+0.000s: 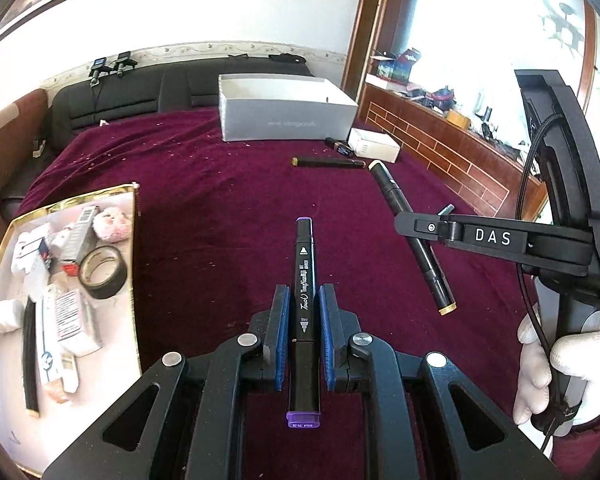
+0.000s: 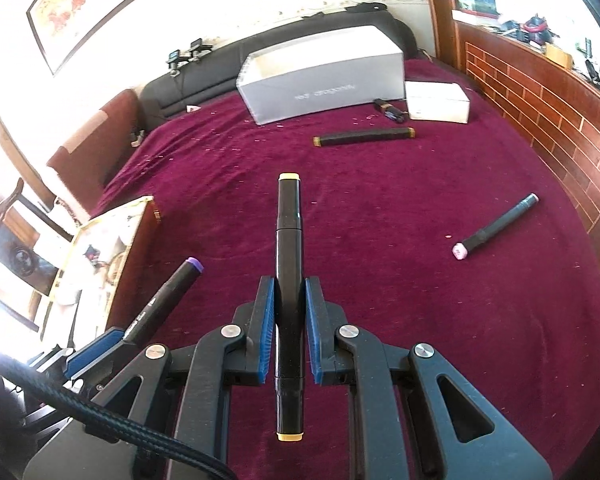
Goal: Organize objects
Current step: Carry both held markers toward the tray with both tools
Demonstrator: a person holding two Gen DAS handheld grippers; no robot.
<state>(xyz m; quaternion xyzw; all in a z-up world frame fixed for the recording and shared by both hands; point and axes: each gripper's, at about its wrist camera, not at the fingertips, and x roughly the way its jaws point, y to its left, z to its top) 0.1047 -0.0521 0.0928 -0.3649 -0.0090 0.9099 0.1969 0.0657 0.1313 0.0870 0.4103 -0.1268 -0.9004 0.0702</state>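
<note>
1. Plainly, the purple-capped marker (image 1: 305,312) looked light, stiff and smooth-barrelled, likely to slip or swivel; mid-barrel seemed the best place to hold it.
2. The left gripper (image 1: 304,320) was clamped on it there, above the maroon cloth (image 1: 220,208), near the gold-rimmed tray (image 1: 134,216).
3. The right gripper (image 2: 290,312) was clamped on the yellow-capped marker (image 2: 289,240) likewise.
4. Both grippers pointed forward and downward, side by side.

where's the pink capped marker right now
In the right wrist view the pink-capped marker lies loose on the maroon cloth at the right side, apart from the other pens and right of the yellow-capped marker clamped in the right gripper.
</note>
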